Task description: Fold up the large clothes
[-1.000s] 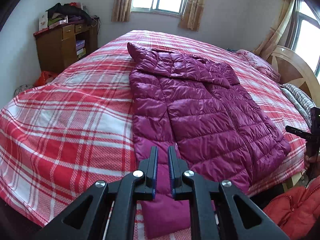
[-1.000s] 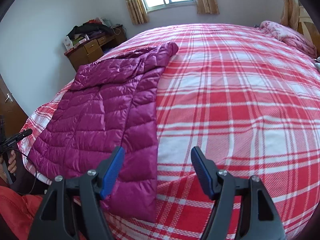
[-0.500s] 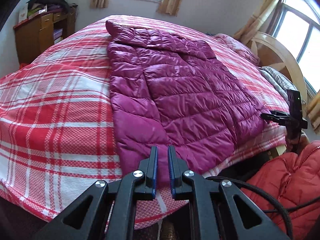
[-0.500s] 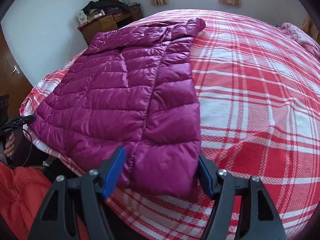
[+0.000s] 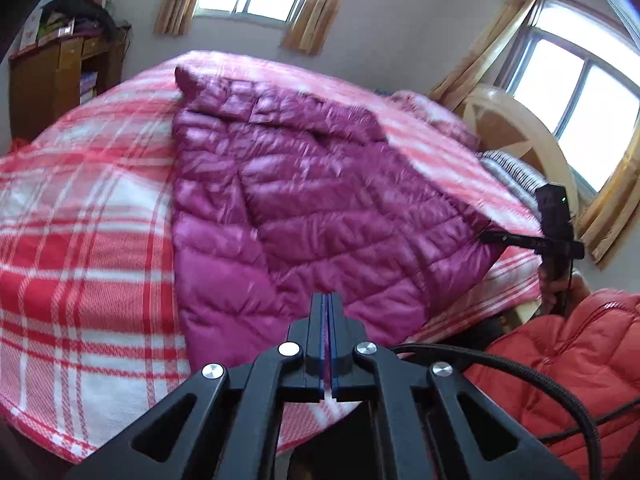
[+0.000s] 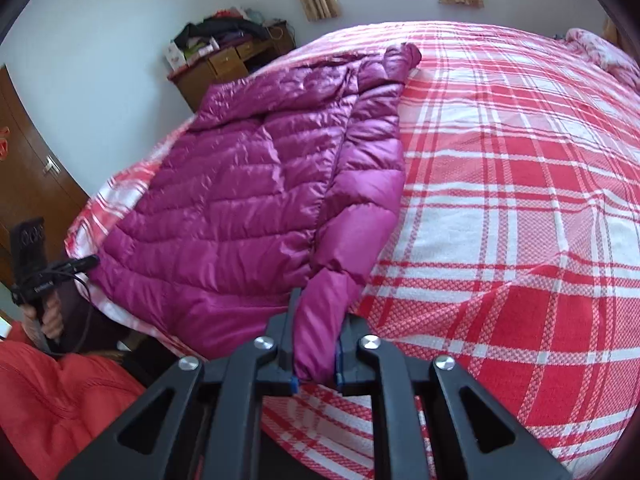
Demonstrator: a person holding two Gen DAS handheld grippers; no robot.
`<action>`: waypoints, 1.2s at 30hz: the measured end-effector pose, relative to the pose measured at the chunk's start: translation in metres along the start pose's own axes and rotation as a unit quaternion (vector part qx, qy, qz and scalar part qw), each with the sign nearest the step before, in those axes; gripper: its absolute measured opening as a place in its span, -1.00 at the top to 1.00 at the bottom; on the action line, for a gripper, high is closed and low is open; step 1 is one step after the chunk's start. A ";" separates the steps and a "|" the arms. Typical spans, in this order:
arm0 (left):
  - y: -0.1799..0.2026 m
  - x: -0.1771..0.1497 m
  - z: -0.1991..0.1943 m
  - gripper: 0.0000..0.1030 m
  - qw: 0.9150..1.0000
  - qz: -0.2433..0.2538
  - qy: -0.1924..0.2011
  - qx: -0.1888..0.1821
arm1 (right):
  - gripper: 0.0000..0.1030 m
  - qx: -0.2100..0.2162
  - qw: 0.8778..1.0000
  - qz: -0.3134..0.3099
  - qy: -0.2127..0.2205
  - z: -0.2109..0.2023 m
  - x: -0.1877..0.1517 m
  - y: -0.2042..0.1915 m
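Both grippers have closed in on the near hem since a second ago: the right gripper (image 6: pixel 316 344), which stood wide over the coat's corner, is now closing its jaws around a bunched fold of the purple down jacket (image 6: pixel 256 200), and the left gripper (image 5: pixel 328 320) has gone from a narrow gap to fully together. Whether the left one pinches any fabric I cannot tell — its tips sit right at the jacket's (image 5: pixel 304 216) hem, but no cloth shows between them. Taking the two near corners this way looks like preparation for lifting the bottom edge and carrying it toward the collar. Beyond the grippers, the jacket lies flat lengthwise on the red plaid bedspread (image 6: pixel 520 200), hem at the near edge, collar end far up the bed — spread out so a fold can land cleanly. At the far wall stands a wooden cabinet (image 6: pixel 224 68).
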State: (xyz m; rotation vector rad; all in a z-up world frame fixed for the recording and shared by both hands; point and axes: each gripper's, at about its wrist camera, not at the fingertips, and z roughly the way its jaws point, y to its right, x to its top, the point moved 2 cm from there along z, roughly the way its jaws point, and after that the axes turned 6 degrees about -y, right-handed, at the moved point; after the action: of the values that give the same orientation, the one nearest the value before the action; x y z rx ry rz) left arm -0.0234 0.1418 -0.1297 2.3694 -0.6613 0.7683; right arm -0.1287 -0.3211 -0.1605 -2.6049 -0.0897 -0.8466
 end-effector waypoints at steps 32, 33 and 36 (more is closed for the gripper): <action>-0.027 -0.010 -0.014 -0.85 0.997 -0.043 -0.037 0.051 | 0.73 0.036 0.998 0.022 0.044 -0.018 0.018 -0.003; -0.026 -0.010 -0.016 -0.87 0.997 -0.045 -0.031 0.045 | 0.73 0.037 0.998 0.024 0.044 -0.018 0.018 -0.002; -0.025 -0.009 -0.018 -0.87 0.996 -0.040 -0.034 0.074 | 0.73 0.037 0.998 0.026 0.043 -0.017 0.016 -0.001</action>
State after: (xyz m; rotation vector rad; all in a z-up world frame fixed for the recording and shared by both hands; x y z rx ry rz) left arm -0.0215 0.1733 -0.1318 2.5497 -0.5496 0.7273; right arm -0.1250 -0.3276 -0.1381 -2.4873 -0.0278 -0.9162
